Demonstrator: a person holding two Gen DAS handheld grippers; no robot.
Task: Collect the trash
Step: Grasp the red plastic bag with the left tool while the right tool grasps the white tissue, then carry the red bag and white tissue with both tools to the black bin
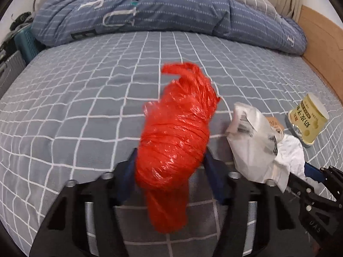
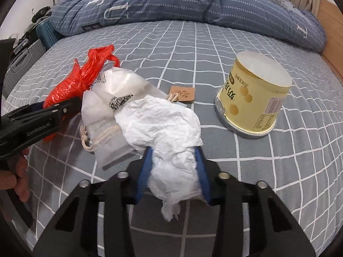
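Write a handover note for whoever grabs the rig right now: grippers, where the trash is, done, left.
Left gripper: shut on the red plastic bag, which sticks out ahead over the bed.
Right gripper: shut on the crumpled white tissue.
On the bed: a clear plastic pouch with string sits between the two held items, touching the tissue; a brown paper tag lies behind it; a yellow tub stands upside down to the right.
Done: both grips made.
Left: carry off both held pieces, then pouch, tag and tub. No bin is in view.
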